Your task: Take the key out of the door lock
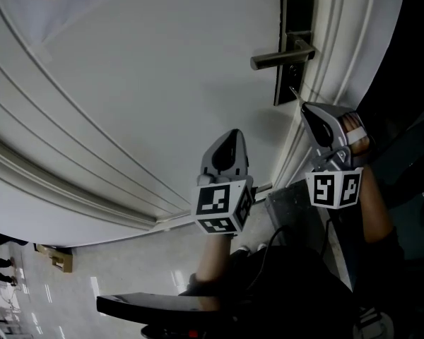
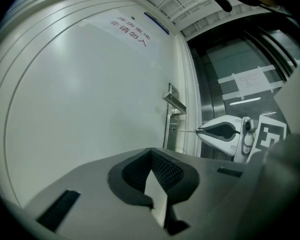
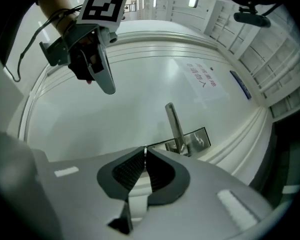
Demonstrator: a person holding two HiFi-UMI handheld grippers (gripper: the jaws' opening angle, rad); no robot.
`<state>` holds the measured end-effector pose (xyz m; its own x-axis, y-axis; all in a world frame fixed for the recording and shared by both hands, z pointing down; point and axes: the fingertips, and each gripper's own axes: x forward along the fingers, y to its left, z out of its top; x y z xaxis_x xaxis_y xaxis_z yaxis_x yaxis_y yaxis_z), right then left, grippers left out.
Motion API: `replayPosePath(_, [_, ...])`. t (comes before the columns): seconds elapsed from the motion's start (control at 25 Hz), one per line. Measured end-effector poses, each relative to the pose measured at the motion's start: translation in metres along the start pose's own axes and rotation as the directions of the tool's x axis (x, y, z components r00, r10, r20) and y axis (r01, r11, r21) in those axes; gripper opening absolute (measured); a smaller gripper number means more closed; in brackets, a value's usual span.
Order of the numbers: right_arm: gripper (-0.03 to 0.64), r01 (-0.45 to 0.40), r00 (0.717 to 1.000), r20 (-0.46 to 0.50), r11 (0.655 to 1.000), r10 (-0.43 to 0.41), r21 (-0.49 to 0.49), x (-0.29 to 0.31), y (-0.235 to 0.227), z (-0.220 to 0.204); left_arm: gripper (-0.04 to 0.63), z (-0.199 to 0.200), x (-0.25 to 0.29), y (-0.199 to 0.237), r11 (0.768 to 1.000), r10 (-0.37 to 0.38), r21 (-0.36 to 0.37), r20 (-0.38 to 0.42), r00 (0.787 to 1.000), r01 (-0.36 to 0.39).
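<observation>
A white door [image 1: 127,83] carries a dark lock plate [image 1: 295,20] with a metal lever handle [image 1: 279,58]. My right gripper [image 1: 305,106] is shut on a thin metal key [image 1: 295,94] that sticks out from its tip toward the lower part of the plate. In the left gripper view the key [image 2: 188,131] bridges the gap between the right gripper [image 2: 197,130] and the lock plate [image 2: 172,126]; I cannot tell whether its tip is still in the keyhole. My left gripper [image 1: 230,134] hangs shut and empty, lower and left of the lock, away from the door.
Ribbed white door frame moulding [image 1: 332,62] runs just right of the lock plate. A dark glass and metal panel [image 2: 240,84] stands beyond it. A notice with red characters [image 2: 130,28] is stuck high on the door. Shiny floor [image 1: 127,274] lies below.
</observation>
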<state>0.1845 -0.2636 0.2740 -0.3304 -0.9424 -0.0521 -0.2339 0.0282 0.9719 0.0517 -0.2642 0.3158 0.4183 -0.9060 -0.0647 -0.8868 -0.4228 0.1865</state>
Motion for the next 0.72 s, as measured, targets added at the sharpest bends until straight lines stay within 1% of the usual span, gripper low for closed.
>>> replayPosePath(0.08, [0.012,0.006,1.000,0.007,0.998,-0.006,0.066,-0.005,0.001,0.003,0.000,0.001,0.000,-0.003,1.000,-0.006,0.001,0.005,1.000,0.006])
replayPosePath(0.16, [0.012,0.011,1.000,0.014,0.988,-0.013,0.156,-0.010,0.002,0.007,0.000,0.002,-0.001,-0.007,1.000,-0.011,0.002,0.009,1.000,0.011])
replayPosePath(0.28, [0.012,0.010,0.999,0.031,0.951,-0.021,0.309,-0.019,0.004,0.015,0.000,0.004,-0.003,-0.011,1.000,-0.021,0.012,0.020,1.000,0.021])
replayPosePath(0.4, [0.012,0.002,0.998,0.056,0.892,-0.030,0.453,-0.026,0.010,0.023,0.000,0.002,-0.005,-0.016,0.999,-0.031,0.016,0.022,0.999,0.031])
replayPosePath(0.52, [0.012,-0.003,0.997,0.066,0.830,-0.040,0.557,-0.030,0.016,0.027,0.000,-0.001,-0.006,-0.019,0.999,-0.035,0.012,0.022,0.999,0.035])
replayPosePath(0.64, [0.012,-0.010,0.996,0.072,0.742,-0.051,0.670,-0.032,0.019,0.025,0.000,-0.006,-0.005,-0.023,0.999,-0.037,0.003,0.020,0.999,0.037])
replayPosePath(0.72, [0.012,-0.012,0.995,0.077,0.689,-0.064,0.724,-0.031,0.020,0.024,0.000,-0.008,-0.004,-0.025,0.999,-0.040,0.005,0.015,0.999,0.040])
